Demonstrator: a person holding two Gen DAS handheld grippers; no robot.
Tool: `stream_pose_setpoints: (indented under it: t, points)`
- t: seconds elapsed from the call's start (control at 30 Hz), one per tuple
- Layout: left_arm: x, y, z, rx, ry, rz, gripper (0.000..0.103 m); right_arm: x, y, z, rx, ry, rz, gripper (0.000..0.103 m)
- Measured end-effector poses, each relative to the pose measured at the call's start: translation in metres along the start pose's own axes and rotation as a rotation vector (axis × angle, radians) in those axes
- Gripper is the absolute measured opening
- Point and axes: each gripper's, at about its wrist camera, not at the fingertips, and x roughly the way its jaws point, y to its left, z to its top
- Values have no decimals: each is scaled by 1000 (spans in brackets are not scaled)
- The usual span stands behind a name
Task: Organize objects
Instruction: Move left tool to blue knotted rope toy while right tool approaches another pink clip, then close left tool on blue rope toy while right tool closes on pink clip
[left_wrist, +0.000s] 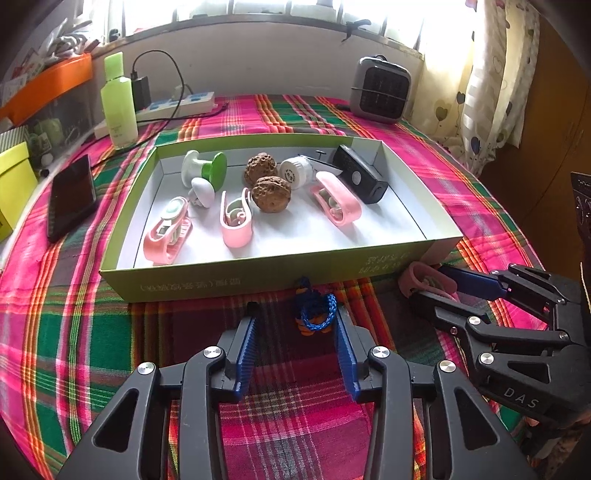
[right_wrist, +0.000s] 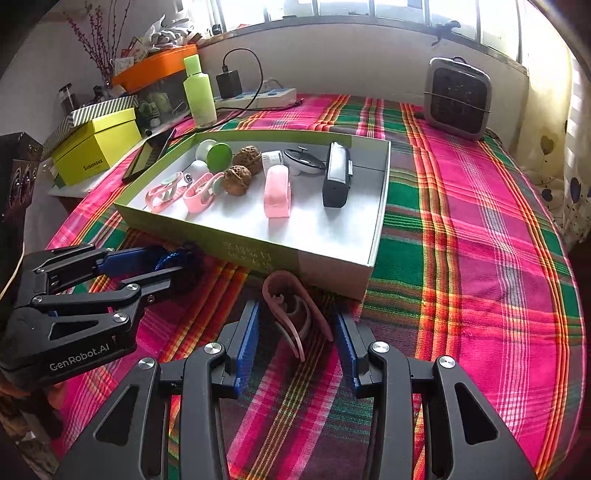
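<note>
A grey heater (right_wrist: 458, 96) stands at the far edge of the plaid-covered surface (right_wrist: 480, 236); a green bottle (left_wrist: 118, 101), power strip (left_wrist: 177, 105) and black phone (left_wrist: 70, 197) sit left.

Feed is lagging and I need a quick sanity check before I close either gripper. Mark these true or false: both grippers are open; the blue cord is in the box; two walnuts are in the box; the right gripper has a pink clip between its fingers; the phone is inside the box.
1. Both grippers open: true, left gripper and right gripper.
2. Blue cord in the box: false, it lies on the cloth outside.
3. Two walnuts in the box: true.
4. Pink clip between the right fingers: true, ungripped.
5. Phone in the box: false, beside it.
</note>
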Motion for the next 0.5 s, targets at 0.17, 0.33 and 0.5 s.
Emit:
stream_pose_setpoints:
  t: [0.17, 0.33, 0.5]
  points:
    - [0, 0, 0, 2, -4, 0, 37, 3, 7, 1, -39, 7, -43, 40]
    - [0, 0, 0, -5, -3, -2, 31, 3, 8, 1, -36, 5, -52, 39]
    - [-1, -2, -1, 7, 0, -21, 19, 1, 12, 0, -32, -2, -57, 25]
